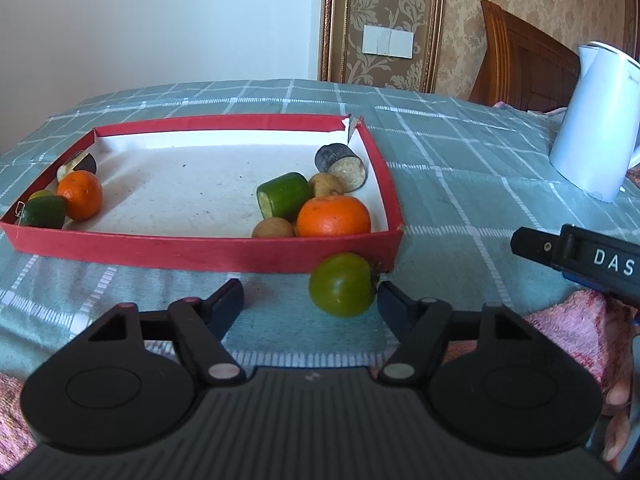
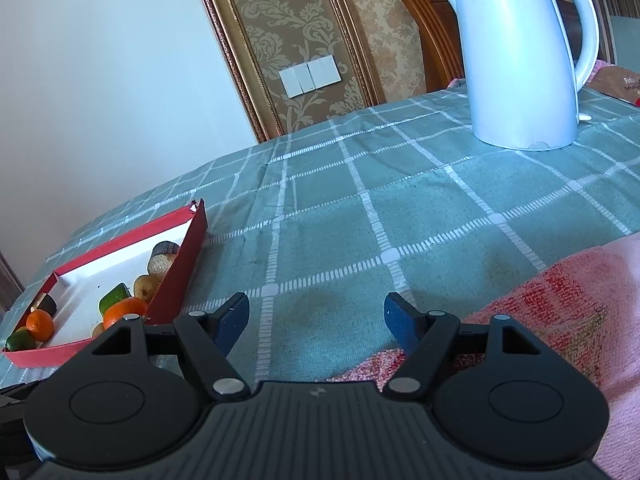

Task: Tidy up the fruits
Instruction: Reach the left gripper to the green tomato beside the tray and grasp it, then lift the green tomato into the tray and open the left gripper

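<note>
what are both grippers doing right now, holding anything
left gripper: open, green fruit between its fingers, not gripped
right gripper: open, empty

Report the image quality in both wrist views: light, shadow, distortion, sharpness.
Left wrist view: soft daylight, a faint shadow under the green fruit, the red tray bowed by the fisheye, fruit sharp. Right wrist view: the wall frame leans and bends, the white kettle is evenly lit without harsh glare, corners go dark, and the tablecloth weave stays crisp.

Middle of the red tray (image 1: pixel 200 254) lies bare — fruit crowds its two near corners. Open tablecloth (image 2: pixel 400 208) stretches right until the white kettle (image 2: pixel 520 60) — far edge.
</note>
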`<act>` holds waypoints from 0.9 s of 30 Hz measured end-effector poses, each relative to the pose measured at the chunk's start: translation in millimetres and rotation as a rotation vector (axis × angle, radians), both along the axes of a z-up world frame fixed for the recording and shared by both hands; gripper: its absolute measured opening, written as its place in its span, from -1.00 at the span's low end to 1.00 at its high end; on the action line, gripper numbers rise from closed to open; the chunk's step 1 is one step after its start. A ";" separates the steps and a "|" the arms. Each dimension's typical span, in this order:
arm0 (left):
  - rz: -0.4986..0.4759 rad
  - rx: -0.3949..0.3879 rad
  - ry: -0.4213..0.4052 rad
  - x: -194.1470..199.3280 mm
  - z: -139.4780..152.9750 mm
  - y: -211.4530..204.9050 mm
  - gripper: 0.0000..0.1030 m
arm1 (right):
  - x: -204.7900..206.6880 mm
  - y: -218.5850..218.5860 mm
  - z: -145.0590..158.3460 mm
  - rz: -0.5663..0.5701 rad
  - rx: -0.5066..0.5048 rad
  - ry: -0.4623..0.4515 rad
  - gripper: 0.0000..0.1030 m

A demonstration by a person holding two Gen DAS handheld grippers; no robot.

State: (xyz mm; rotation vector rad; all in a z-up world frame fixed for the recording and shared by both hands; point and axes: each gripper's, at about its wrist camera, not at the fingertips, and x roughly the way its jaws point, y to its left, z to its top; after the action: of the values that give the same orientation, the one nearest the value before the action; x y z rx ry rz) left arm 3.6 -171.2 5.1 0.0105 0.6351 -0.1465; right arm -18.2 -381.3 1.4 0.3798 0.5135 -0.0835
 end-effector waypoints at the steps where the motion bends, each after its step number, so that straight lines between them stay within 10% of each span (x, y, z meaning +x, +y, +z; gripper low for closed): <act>1: -0.001 -0.009 -0.002 -0.3 0.2 2.0 0.33 | -0.1 -0.6 -0.1 -0.001 0.004 -0.001 0.45; 9: 0.000 -0.017 -0.007 -0.1 0.7 1.6 0.23 | 0.1 -3.4 -1.5 0.001 0.028 -0.008 0.47; 16: -0.041 0.027 -0.023 -3.4 0.0 -9.5 -0.38 | -0.1 -4.7 -2.0 0.001 0.038 -0.013 0.48; 27: -0.043 0.022 -0.023 -3.3 -0.4 -8.0 -0.39 | 0.0 -4.7 -2.0 0.000 0.038 -0.012 0.50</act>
State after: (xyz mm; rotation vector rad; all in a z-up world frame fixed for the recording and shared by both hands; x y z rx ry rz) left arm 0.4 -179.1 4.7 0.0474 0.6134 -0.1810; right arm -18.2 -386.0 -0.6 0.4166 0.5037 -0.0712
